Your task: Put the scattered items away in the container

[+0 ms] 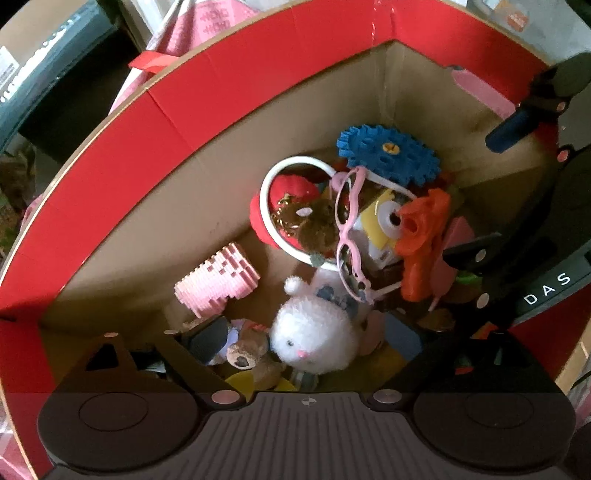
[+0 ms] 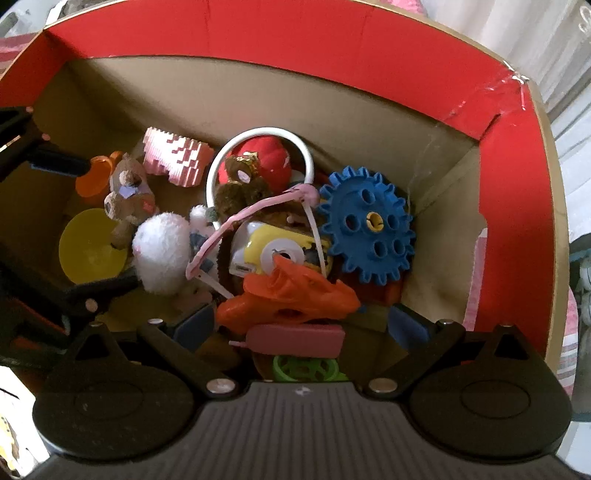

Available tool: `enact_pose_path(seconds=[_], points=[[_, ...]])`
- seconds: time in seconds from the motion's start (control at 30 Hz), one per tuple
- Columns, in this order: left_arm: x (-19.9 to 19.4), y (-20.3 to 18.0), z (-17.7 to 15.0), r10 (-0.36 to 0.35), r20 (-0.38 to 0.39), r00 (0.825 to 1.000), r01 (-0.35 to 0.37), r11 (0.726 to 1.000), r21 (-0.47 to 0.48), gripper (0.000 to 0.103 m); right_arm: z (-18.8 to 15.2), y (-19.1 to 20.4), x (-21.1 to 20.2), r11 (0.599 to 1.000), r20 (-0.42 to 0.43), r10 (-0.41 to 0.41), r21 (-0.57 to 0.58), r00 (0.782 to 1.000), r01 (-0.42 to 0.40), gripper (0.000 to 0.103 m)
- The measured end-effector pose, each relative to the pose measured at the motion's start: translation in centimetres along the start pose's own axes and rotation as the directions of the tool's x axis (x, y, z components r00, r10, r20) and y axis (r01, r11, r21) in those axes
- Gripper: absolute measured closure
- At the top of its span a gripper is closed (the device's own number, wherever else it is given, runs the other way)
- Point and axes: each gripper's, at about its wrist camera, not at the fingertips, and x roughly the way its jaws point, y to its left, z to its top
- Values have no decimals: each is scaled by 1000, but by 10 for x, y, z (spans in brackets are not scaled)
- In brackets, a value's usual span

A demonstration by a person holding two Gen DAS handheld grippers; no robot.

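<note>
A red-rimmed cardboard box (image 1: 229, 88) (image 2: 332, 48) holds a pile of toys. Among them are a blue gear (image 1: 391, 153) (image 2: 369, 225), a white plush bunny (image 1: 314, 332) (image 2: 160, 251), a pink woven block (image 1: 218, 280) (image 2: 177, 157), an orange toy (image 1: 423, 236) (image 2: 291, 295), pink glasses (image 1: 349, 229), a white ring (image 1: 266, 206) (image 2: 258, 133) and a small brown bear (image 1: 245, 349) (image 2: 127, 192). My left gripper (image 1: 306, 339) hangs open over the bunny. My right gripper (image 2: 301, 325) hangs open over the orange toy and a pink bar (image 2: 295, 341). Neither gripper holds anything.
Each gripper's dark frame shows in the other's view, at the right edge (image 1: 535, 110) and at the left edge (image 2: 33, 155). A yellow disc (image 2: 90, 247) and an orange cup (image 2: 98, 177) lie in the box. Pink cloth (image 1: 199, 26) lies outside behind the box.
</note>
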Motion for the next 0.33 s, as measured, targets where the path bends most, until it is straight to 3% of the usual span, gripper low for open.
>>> enact_pose_path(seconds=[0.33], points=[[-1, -1, 0, 2, 10, 1000, -2, 1000, 8, 8, 0, 1, -1, 1000, 9, -7, -4, 1000, 7, 3]])
